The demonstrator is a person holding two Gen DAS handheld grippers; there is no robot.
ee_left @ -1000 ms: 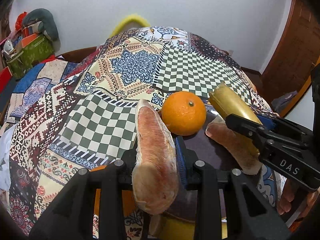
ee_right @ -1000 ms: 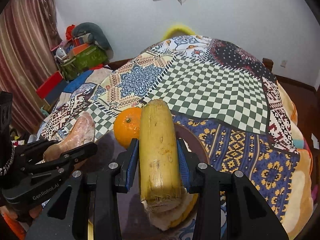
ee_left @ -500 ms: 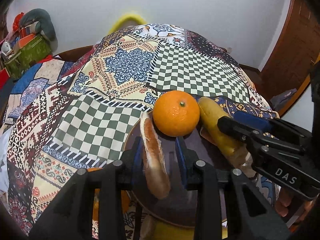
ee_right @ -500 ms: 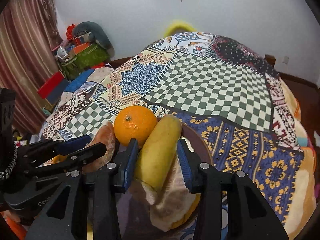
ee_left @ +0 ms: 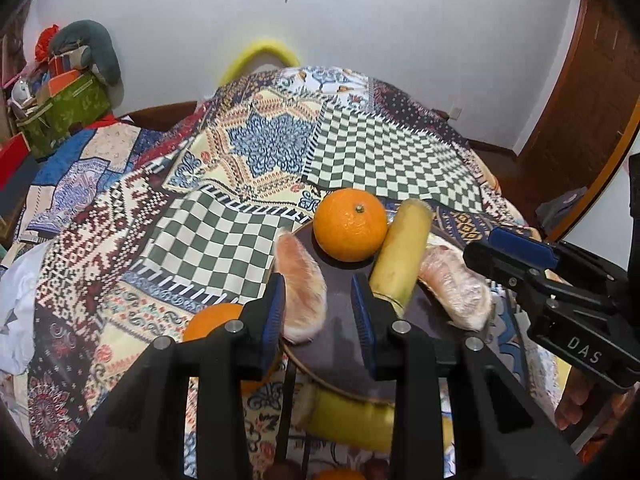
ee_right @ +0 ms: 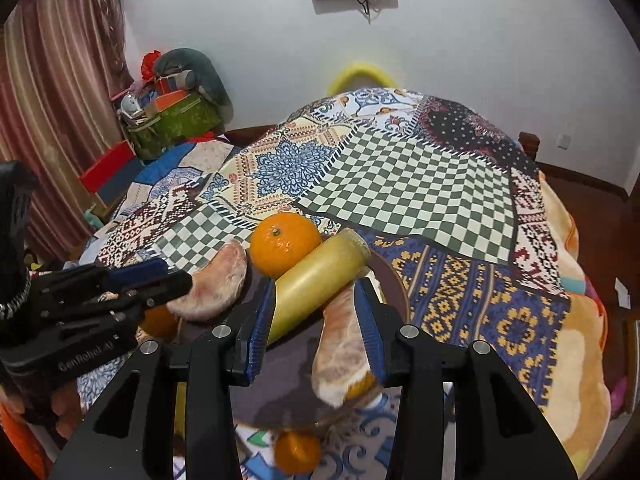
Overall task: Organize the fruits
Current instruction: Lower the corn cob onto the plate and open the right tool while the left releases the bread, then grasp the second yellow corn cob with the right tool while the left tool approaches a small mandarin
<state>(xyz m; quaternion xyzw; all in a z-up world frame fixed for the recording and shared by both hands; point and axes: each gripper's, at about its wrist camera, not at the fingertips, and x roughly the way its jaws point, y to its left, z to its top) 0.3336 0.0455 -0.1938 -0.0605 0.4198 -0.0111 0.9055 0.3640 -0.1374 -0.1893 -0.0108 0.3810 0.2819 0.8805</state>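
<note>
A dark round plate (ee_left: 344,336) (ee_right: 394,280) lies on the patterned quilt. On it are an orange (ee_left: 350,224) (ee_right: 285,249), a yellow banana piece (ee_left: 400,256) (ee_right: 316,278) leaning on the orange, and two pink pomelo wedges: one at the left (ee_left: 302,284) (ee_right: 218,280), one at the right (ee_left: 456,284) (ee_right: 340,344). My left gripper (ee_left: 320,312) is open just behind the left wedge. My right gripper (ee_right: 316,328) is open around the near end of the banana piece and the right wedge.
Beside the plate lie another orange (ee_left: 216,320), a banana piece (ee_left: 352,416) at the near rim, and a small orange (ee_right: 297,452) in front. A green box of clutter (ee_left: 64,108) stands at the far left; a wooden door (ee_left: 580,92) is at the right.
Both grippers lowered their fruit onto the plate and opened. The left wedge and the banana piece now rest on the plate, and both grippers have drawn back a little.
</note>
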